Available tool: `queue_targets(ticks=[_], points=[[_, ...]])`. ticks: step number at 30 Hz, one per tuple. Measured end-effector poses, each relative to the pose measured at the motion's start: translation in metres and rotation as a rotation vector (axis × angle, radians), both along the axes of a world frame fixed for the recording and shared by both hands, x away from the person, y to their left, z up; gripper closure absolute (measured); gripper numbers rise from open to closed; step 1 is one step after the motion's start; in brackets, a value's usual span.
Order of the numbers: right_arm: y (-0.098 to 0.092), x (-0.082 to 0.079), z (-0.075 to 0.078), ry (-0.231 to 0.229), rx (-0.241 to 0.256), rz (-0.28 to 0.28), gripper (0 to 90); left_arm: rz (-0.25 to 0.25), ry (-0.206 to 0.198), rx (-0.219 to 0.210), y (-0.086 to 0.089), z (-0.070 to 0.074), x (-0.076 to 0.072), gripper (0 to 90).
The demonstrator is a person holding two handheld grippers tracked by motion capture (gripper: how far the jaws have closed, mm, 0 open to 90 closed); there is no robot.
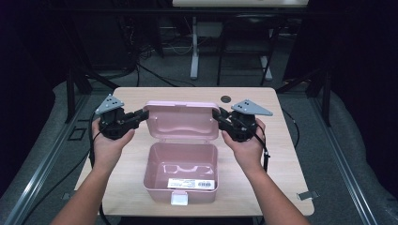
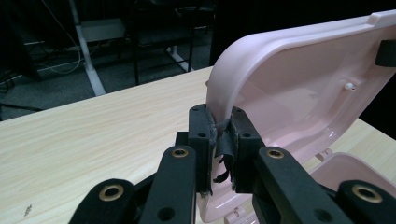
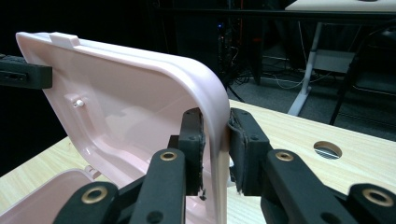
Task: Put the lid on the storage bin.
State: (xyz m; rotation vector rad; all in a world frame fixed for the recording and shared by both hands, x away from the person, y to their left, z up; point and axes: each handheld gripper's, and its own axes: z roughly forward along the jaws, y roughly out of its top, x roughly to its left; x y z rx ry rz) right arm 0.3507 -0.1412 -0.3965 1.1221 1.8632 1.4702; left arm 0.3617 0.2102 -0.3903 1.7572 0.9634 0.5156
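**Tools pinch the raised lid from both sides**

The left tool (image 1: 141,115) is clamped on the left edge of the pink lid (image 1: 182,120), and the right tool (image 1: 218,115) nips its right edge. The lid stands open at frame centre above the pink box (image 1: 180,171), on the counter (image 1: 281,154).

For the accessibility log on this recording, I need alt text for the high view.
A person's two grippers clamp the side edges of a pink box's raised lid, the left gripper on its left edge and the right gripper on its right. The open box sits on a light wooden table, a barcode label on its front rim.
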Motion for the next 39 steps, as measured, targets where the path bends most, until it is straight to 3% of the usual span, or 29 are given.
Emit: queue_targets(ticks=[21, 39], points=[[-0.001, -0.008, 0.000, -0.022, -0.010, 0.021, 77.4, -0.018, -0.007, 0.007, 0.003, 0.000, -0.012, 81.2], [-0.004, -0.020, -0.003, -0.031, 0.029, 0.054, 72.4, -0.030, -0.013, 0.003, 0.005, -0.002, -0.023, 80.8]])
